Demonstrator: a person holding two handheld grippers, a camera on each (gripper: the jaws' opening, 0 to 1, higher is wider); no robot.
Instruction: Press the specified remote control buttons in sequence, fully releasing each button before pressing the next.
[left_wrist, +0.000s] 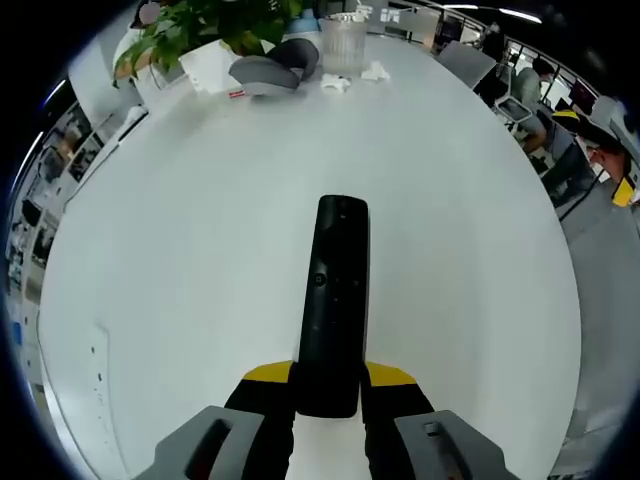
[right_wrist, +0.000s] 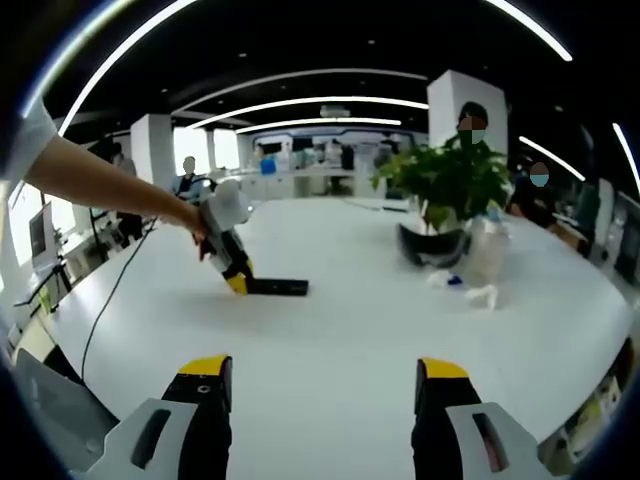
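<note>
Left gripper (left_wrist: 327, 400): jaws closed on the near end of the remote control (left_wrist: 334, 300), which lies flat on the white table (left_wrist: 180, 220) and points away along the jaw line. Hold appears square, one yellow-tipped jaw on each long side.

Right gripper (right_wrist: 325, 385): jaws parted wide, nothing between them, held well apart from the work. In the right gripper view the remote (right_wrist: 277, 287) lies near mid-table, with the left gripper (right_wrist: 236, 280) on its end and a person's forearm (right_wrist: 95, 185) behind it.

Handling judgement: the remote looks a slim, rigid plastic bar, probably light, with a smooth casing (liable to skid on the table under a push). Its button face is turned up, and one small round button shows partway along it. The present hold at the tail end seems sound, since it leaves the buttons uncovered; one jaw tip of the free gripper, brought straight down, would likely serve for pressing.

Other items: a potted plant (right_wrist: 450, 180), a clear container (left_wrist: 343, 45), a dark curved object (left_wrist: 275, 70) and white scraps (left_wrist: 335, 85) stand at the far edge, well clear of the remote.
</note>
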